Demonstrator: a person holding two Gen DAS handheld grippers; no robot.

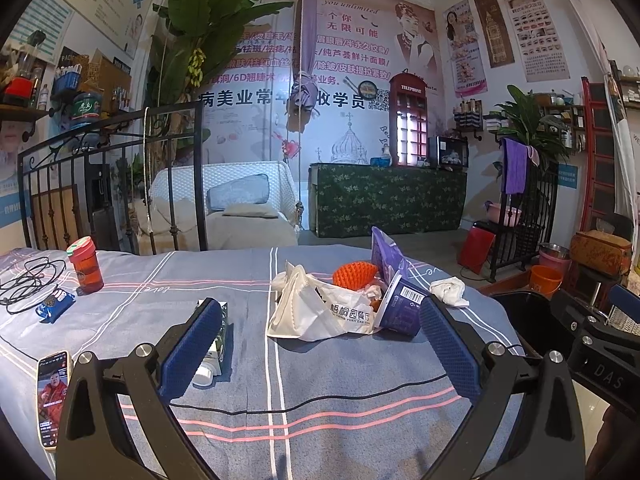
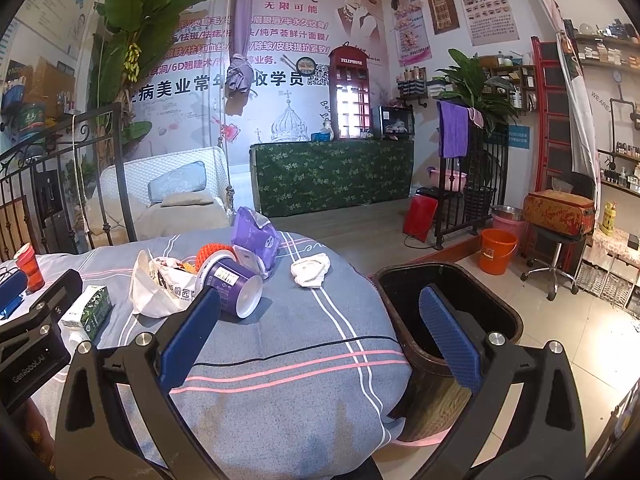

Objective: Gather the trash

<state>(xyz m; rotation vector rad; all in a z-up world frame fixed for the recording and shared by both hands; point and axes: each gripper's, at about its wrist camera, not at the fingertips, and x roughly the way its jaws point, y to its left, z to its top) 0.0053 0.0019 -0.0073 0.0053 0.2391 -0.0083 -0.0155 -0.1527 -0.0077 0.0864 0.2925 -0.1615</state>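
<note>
Both grippers hovering wide open, gripping nothing.
The left gripper [image 1: 320, 344] is facing a phone [image 1: 52, 396]; the right gripper [image 2: 320, 340] is showing the bin [image 2: 452, 312].

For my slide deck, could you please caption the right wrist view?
Open right gripper above the bed, purple cup ahead, dark bin alongside.

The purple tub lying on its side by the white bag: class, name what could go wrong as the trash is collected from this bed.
1. The purple tub lies tipped with its mouth open; leftovers might spill onto the bedsheet when lifted.
2. The phone and black cable share the bed with the trash and could be binned by mistake.
3. The bin stands off the bed's edge; a dropped crumpled tissue may miss it.
</note>
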